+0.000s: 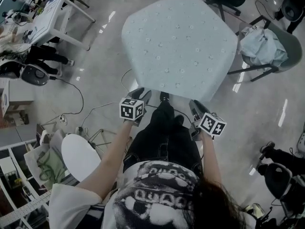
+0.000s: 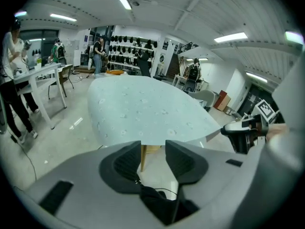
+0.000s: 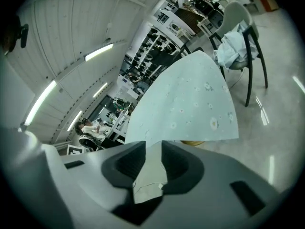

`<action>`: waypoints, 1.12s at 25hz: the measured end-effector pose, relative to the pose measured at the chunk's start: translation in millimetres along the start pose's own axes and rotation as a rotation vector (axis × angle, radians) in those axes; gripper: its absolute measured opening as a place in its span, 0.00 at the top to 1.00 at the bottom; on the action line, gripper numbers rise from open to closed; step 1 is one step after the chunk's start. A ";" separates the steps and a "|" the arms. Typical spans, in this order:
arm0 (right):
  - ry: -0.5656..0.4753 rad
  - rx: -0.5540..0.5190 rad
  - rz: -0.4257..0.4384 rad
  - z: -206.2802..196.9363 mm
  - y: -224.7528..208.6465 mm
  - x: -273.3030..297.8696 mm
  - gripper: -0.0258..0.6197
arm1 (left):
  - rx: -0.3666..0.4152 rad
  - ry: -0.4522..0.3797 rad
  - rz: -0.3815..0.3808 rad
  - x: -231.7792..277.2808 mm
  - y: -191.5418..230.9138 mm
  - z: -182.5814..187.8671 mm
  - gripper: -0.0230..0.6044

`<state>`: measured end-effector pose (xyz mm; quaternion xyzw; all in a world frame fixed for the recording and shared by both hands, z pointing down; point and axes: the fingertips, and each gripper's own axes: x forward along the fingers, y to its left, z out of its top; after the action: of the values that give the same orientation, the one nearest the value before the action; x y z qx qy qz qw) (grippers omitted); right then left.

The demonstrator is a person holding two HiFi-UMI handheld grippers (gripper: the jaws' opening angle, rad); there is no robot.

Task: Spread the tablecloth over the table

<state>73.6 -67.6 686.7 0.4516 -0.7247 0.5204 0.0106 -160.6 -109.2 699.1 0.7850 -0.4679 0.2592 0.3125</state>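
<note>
- Your left tongs (image 2: pixel 153 147) and right tongs (image 3: pixel 153 149) stand wide, empty.
- The tablecloth (image 1: pixel 178 44) covers the worktop (image 2: pixel 142 157), near hem just ahead; snag it and the cloth drags askew.
- Floor cables (image 1: pixel 82 95) could trip you.

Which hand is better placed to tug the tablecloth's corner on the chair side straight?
Right. The right hand-held gripper, jaws open and empty, sits on the side of the tablecloth toward the chair; the left hand-held gripper would have to cross over.
</note>
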 end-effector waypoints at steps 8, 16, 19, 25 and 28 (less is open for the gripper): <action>-0.034 -0.148 0.031 6.3 34.4 -12.9 0.82 | 0.042 -0.067 -0.072 -32.2 -32.4 19.7 0.70; -0.031 -0.303 0.078 16.1 64.9 -15.2 0.82 | 0.152 -0.090 -0.149 -56.3 -83.0 32.5 0.70; -0.020 -0.329 0.097 10.9 76.6 -10.0 0.82 | 0.168 -0.110 -0.162 -64.8 -89.7 35.8 0.70; -0.001 -0.369 0.129 -4.6 101.2 -3.1 0.82 | 0.164 -0.158 -0.170 -83.9 -88.1 36.8 0.71; 0.007 -0.400 0.136 -16.4 116.6 -2.7 0.82 | 0.167 -0.174 -0.167 -100.0 -82.5 29.0 0.71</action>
<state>-9.9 -47.5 606.1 0.3887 -0.8424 0.3671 0.0674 -126.0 -42.9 589.3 0.8640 -0.4031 0.2015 0.2247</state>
